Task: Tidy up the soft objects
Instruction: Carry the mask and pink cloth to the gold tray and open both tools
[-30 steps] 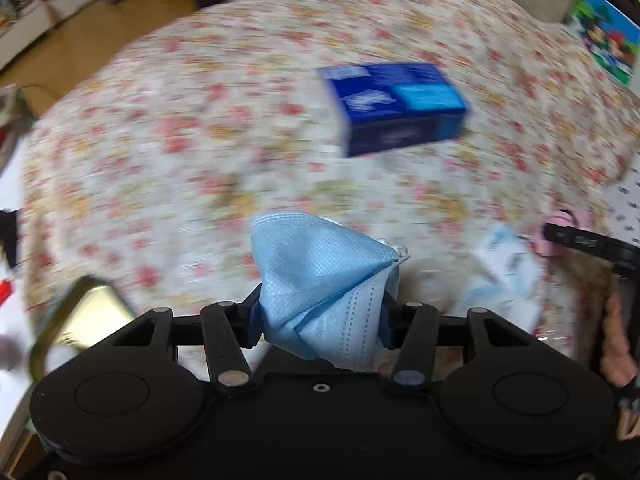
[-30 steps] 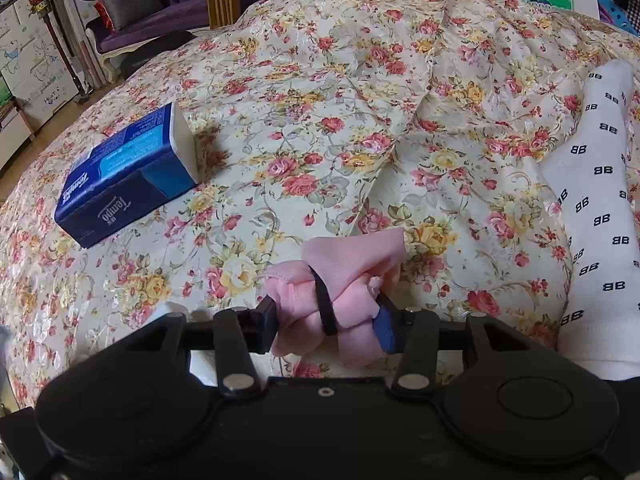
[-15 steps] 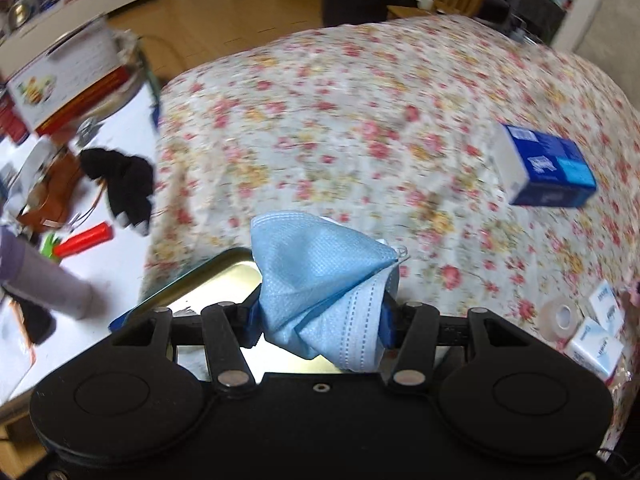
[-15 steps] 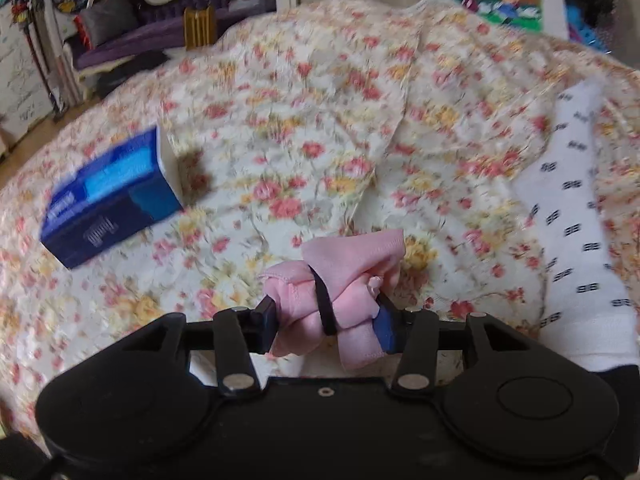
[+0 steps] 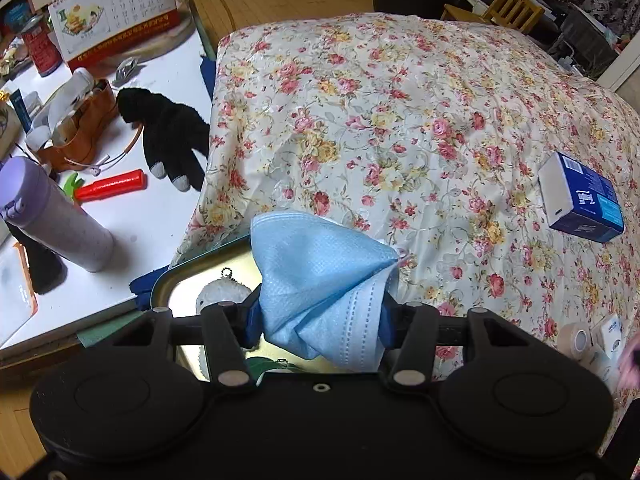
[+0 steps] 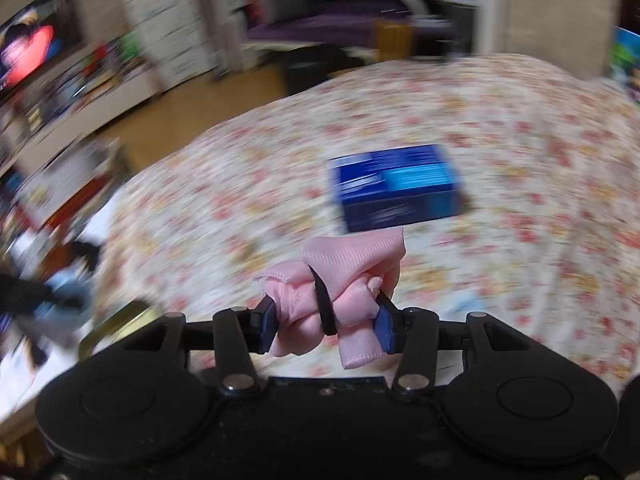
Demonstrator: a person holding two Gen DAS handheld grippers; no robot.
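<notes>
The blue face mask point(image 5: 320, 280) sat crumpled in your left gripper point(image 5: 318, 316), clamped tight, just above the metal tray point(image 5: 192, 276) at the near edge of the floral bedspread point(image 5: 400, 120). Your right gripper point(image 6: 326, 320) pinched the pink cloth bundle point(image 6: 336, 292) over that bedspread, the blue tissue box point(image 6: 396, 188) lying beyond it.

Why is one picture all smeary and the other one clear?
Right wrist view: the flowery bedspread and dark blue tissue box are streaked with motion blur, while the pink cloth bundle in the right gripper stays sharp. Left wrist view: crisp, but fisheye-curved, with the crumpled light blue face mask clear.
</notes>
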